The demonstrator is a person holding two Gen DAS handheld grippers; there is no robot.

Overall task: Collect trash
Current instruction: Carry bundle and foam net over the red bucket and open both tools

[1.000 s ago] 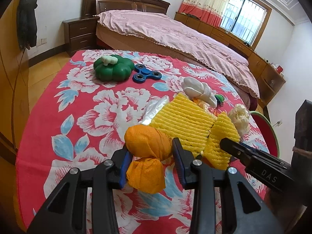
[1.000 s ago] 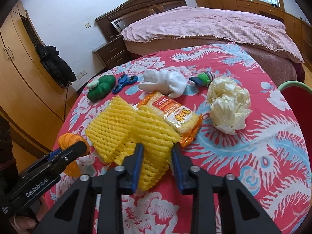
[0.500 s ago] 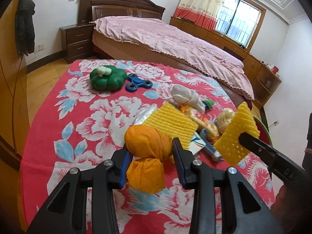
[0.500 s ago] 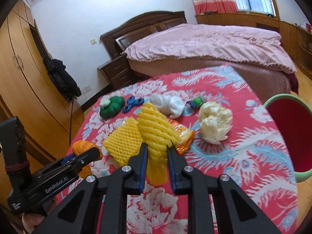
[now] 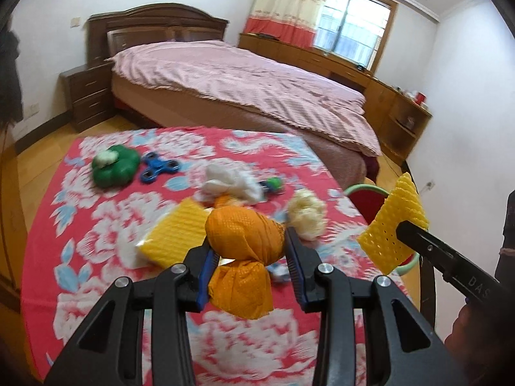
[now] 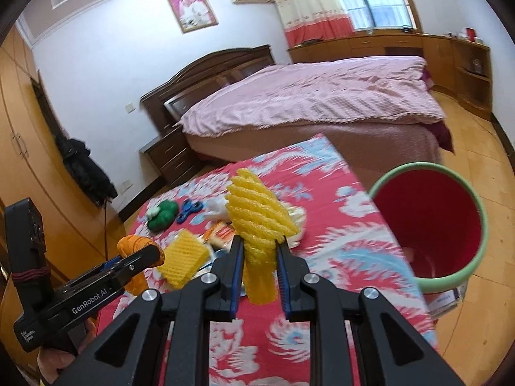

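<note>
Here, the left gripper (image 5: 248, 252) is clamping an orange mesh bundle (image 5: 244, 234) between its blue pads, holding it clear above the bench (image 5: 80, 225) with its red floral cloth. The right gripper (image 6: 257, 257) is squeezing a yellow foam net (image 6: 257, 222) between nearly closed pads; the net is standing up out of the jaws, off the cloth.

Edges and room: a red bin with a green rim (image 6: 428, 222) is sitting on the floor just beside the right edge of the bench, its mouth unobstructed. The bed (image 6: 305, 103) is running close along the far edge. Bare wooden floor is showing beyond the left edge and around the bin. The near half of the cloth is carrying nothing.

Items lying on the bench are grouping toward its middle and far-left corner: a second yellow foam net (image 5: 173, 234), a white crumpled piece (image 5: 231, 183), a cream crumpled wad (image 5: 305, 212), a green pumpkin-shaped toy (image 5: 116, 164) and a blue spinner (image 5: 159, 167) just beside it.

View differences: the right wrist view is showing the full bin interior and an orange snack packet (image 6: 222, 233) beside the lying net; the left wrist view is showing only a sliver of the bin rim, and a small green item (image 5: 273, 183) behind the white piece, too blurred to identify.
</note>
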